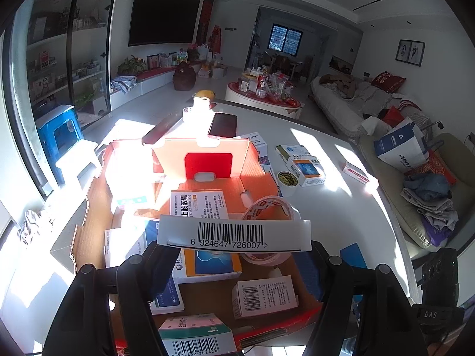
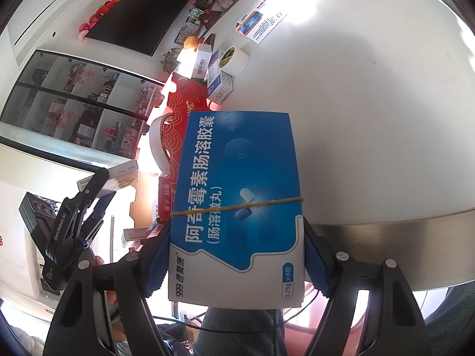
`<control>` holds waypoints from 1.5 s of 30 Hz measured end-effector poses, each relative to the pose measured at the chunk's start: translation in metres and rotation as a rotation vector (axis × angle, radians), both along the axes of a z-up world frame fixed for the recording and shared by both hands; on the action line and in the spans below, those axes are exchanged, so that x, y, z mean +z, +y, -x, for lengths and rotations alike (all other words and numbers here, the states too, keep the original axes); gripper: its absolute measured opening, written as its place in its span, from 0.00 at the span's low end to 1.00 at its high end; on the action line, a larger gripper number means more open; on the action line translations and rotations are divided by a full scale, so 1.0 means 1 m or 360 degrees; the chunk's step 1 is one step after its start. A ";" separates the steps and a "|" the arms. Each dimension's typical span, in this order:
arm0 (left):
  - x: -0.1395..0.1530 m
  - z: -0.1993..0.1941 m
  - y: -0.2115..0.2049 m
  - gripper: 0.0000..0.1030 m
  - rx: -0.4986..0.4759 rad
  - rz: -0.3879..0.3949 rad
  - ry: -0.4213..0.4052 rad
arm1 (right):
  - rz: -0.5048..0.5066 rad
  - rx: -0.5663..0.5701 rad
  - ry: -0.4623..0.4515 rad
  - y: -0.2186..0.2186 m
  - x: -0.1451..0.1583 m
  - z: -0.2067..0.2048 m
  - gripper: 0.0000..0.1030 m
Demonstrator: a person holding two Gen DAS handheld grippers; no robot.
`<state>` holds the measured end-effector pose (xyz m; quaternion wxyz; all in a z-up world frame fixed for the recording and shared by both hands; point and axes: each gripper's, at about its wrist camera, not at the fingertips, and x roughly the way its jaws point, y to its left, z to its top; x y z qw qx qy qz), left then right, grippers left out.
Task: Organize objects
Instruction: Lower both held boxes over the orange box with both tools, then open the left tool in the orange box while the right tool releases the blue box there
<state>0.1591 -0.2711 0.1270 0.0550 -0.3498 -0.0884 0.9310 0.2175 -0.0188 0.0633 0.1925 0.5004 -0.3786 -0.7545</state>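
My left claw (image 1: 234,244) is pinching a white box with a barcode (image 1: 233,233) by its two ends, the barcode side facing the camera, held above the open cardboard box (image 1: 255,163). My right claw (image 2: 236,264) is clamped on a blue medicine box (image 2: 237,184) with a rubber band (image 2: 237,206) round it, its blue pads (image 2: 316,262) pressed on the long sides near the white end.

Out from the left claw, the cardboard box with its orange lining lies straight ahead. Inside it, just past the held box toward 12 o'clock, lies a white carton with blue print (image 1: 199,204); at 1 o'clock a tape roll (image 1: 270,207) stands on edge; under the claw sits an orange-and-blue carton (image 1: 207,264); at 5 o'clock a small white carton (image 1: 264,296). The far-left corner of the box is washed out by sunlight, so I can't say for sure what is there.

Beyond the box on the white bench (image 1: 320,136), a dark phone (image 1: 223,125) lies at 12 o'clock, and at 2 o'clock a small roll (image 1: 287,181) stands just beside a blue-and-white carton (image 1: 307,172).

In the right wrist view the blue medicine box hangs over the bench edge, with the red outside of the cardboard box at 10 o'clock and the left claw at 8 o'clock.
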 end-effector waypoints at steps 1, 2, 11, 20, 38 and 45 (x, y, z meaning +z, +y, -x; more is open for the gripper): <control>-0.001 0.000 -0.001 0.74 0.0007 -0.0001 -0.0003 | 0.0003 0.0000 -0.0001 0.000 0.000 0.000 0.74; -0.001 0.000 -0.003 0.74 0.0014 -0.0006 -0.0004 | 0.0003 0.0001 -0.0001 0.000 0.000 0.000 0.74; 0.003 0.002 -0.023 0.74 0.0111 -0.0020 0.0030 | 0.0021 0.0069 0.0105 -0.012 0.022 0.007 0.74; 0.007 0.006 -0.044 0.74 0.0219 -0.0035 0.0068 | 0.0066 0.0320 0.0309 -0.066 0.067 0.029 0.74; -0.009 0.025 -0.063 0.74 0.0264 -0.0045 -0.0036 | -0.0093 0.0612 0.0295 -0.163 0.067 0.101 0.74; -0.030 0.053 -0.064 0.78 0.0257 -0.0043 -0.0238 | -0.0285 0.0555 0.0454 -0.143 0.088 0.096 0.81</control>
